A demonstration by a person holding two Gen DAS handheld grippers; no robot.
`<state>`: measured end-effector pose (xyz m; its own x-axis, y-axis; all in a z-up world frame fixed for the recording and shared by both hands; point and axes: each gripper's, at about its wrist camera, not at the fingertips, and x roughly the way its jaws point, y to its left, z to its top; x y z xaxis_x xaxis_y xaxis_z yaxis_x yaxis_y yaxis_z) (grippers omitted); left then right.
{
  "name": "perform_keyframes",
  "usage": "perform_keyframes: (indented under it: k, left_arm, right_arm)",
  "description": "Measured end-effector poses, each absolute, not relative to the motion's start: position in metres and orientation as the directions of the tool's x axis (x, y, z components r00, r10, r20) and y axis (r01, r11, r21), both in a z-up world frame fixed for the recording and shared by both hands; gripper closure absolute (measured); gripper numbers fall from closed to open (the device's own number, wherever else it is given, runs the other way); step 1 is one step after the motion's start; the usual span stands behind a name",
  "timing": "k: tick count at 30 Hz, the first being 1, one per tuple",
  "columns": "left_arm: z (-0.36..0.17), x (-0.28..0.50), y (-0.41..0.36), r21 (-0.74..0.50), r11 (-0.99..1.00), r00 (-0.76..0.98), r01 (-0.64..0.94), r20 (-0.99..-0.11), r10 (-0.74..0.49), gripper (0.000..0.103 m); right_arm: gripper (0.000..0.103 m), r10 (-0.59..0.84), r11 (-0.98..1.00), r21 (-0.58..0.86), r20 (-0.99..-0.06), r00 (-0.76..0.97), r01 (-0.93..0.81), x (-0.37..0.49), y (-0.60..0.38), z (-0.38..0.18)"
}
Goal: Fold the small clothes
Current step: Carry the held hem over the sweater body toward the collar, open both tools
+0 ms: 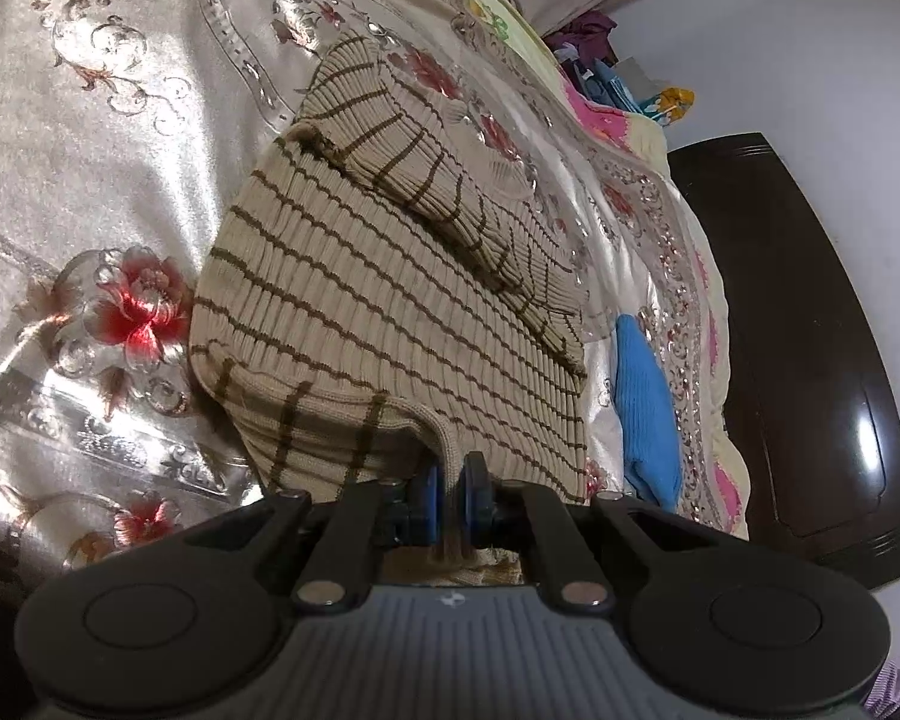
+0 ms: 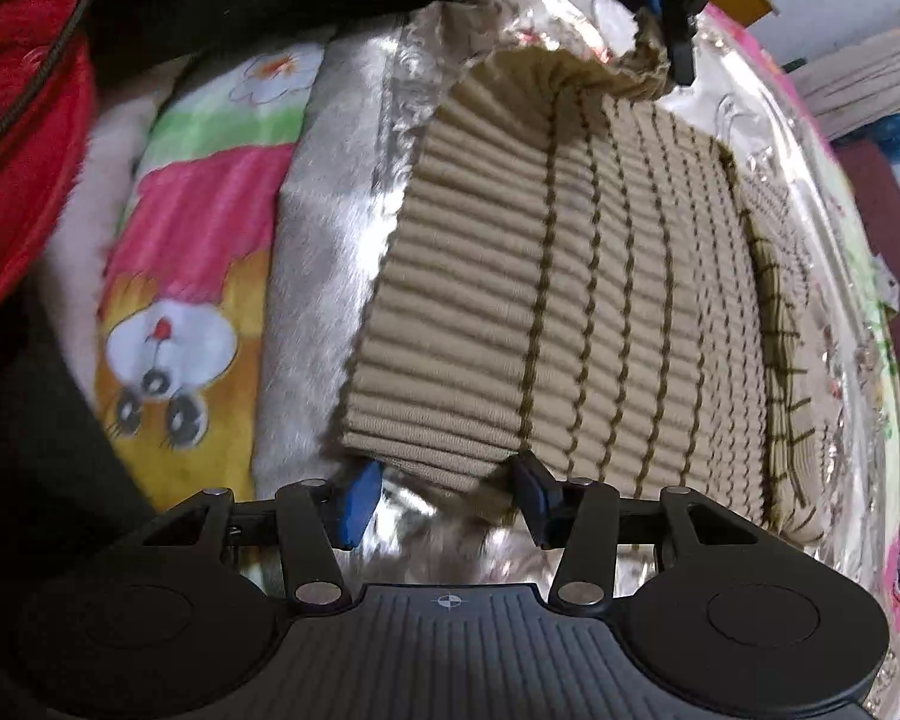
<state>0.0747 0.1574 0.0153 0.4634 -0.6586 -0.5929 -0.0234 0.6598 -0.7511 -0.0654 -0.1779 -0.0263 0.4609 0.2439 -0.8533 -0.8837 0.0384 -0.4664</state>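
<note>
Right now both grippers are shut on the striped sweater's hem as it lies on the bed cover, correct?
Only the left gripper is shut on the striped sweater. The right wrist view shows the right gripper open, its jaws astride the hem. The bed cover part holds.

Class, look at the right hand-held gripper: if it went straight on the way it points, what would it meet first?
Most likely the plain ribbed hem of the striped sweater, directly ahead of the open right hand-held gripper; depth is uncertain.

— What covers the bed?
— A shiny satin bedspread [image 1: 90, 138] with embroidered red flowers [image 1: 141, 306].
— Under it?
— A cartoon-print blanket [image 2: 180, 312], pink, green and yellow.
— Anything else?
— A blue cloth [image 1: 645, 402] near the edge, a dark wooden footboard [image 1: 810, 372], and red fabric [image 2: 24, 138] beside the blanket.
</note>
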Motion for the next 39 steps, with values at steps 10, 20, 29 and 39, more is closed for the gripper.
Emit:
perform_keyframes:
  k: [10, 20, 29, 39]
  left_arm:
    - [0.016, 0.077, 0.169, -0.77, 0.636, 0.49, -0.049, -0.573, -0.657, 0.09]
    - [0.033, 0.101, 0.184, -0.797, 0.603, 0.548, -0.036, -0.52, -0.655, 0.09]
    - [0.07, 0.187, 0.19, -0.782, 0.621, 0.645, 0.053, -0.448, -0.619, 0.09]
    - [0.049, 0.298, 0.161, -0.719, 0.693, 0.632, 0.042, -0.519, -0.576, 0.09]
  right_arm:
    - [0.091, 0.344, 0.475, -0.244, -0.833, 0.434, -0.845, -0.016, -0.179, 0.026]
    - [0.095, 0.409, 0.806, 0.018, -0.74, 0.534, -0.591, 0.049, -0.218, 0.066]
    - [0.096, 0.32, 0.936, 0.094, -0.633, 0.705, -0.34, 0.146, -0.267, 0.09]
    - [0.096, 0.211, 0.977, 0.138, -0.635, 0.743, -0.159, 0.247, -0.282, 0.056]
